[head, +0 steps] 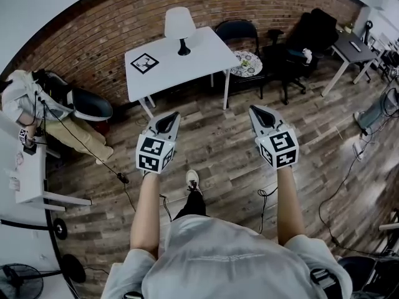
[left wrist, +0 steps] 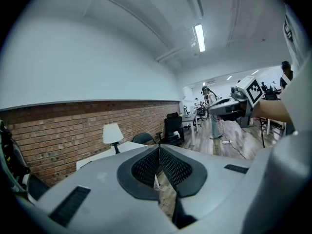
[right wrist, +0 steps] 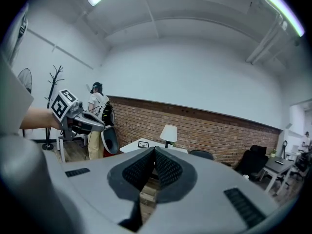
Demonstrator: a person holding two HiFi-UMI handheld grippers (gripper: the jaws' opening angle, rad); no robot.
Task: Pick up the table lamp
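Observation:
The table lamp (head: pixel 179 28), with a white shade and a dark stem and base, stands at the far edge of a white table (head: pixel 199 58) by the brick wall. It also shows in the left gripper view as the lamp (left wrist: pixel 112 135) and in the right gripper view as the lamp (right wrist: pixel 168 134). My left gripper (head: pixel 169 121) and right gripper (head: pixel 260 114) hover over the wooden floor, well short of the table. Both are shut with nothing between their jaws.
A square marker card (head: pixel 144 63) lies on the table's left part. A dark chair (head: pixel 240 33) and a small round table (head: pixel 247 63) stand right of it. A person (head: pixel 37 101) sits at the left. Office chairs and a desk (head: pixel 352 45) fill the far right. Cables trail across the floor.

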